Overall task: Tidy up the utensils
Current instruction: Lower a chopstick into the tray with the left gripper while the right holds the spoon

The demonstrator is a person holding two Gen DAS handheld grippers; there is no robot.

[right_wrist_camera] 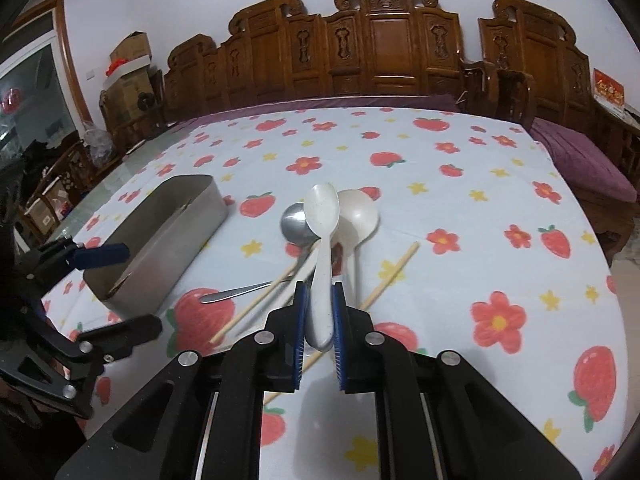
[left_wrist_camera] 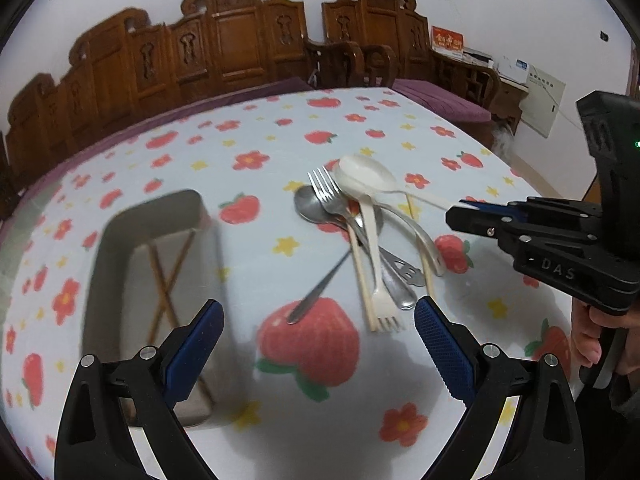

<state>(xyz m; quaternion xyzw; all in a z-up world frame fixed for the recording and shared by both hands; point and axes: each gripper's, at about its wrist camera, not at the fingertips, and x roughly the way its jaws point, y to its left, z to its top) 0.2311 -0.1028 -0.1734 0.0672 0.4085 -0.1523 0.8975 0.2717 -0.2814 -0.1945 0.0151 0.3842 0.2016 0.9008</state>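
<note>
A pale plastic spoon (right_wrist_camera: 323, 240), long-handled with a matte oval bowl, is clamped by its handle between the nearly closed blue pads of the right gripper (right_wrist_camera: 320, 320), lifted above a heap of utensils (left_wrist_camera: 360, 240) on a strawberry-print tablecloth (right_wrist_camera: 480, 208). The heap holds a metal fork (left_wrist_camera: 326, 192), a steel spoon (left_wrist_camera: 310, 206), a white ladle (left_wrist_camera: 366, 174), a plastic fork (left_wrist_camera: 380, 280) and loose chopsticks (left_wrist_camera: 360, 276). Left of it, a grey metal tray (left_wrist_camera: 100, 280) contains two crossed wooden chopsticks (left_wrist_camera: 170, 276). The left gripper (left_wrist_camera: 320, 344) hangs wide open, empty, above the cloth.
</note>
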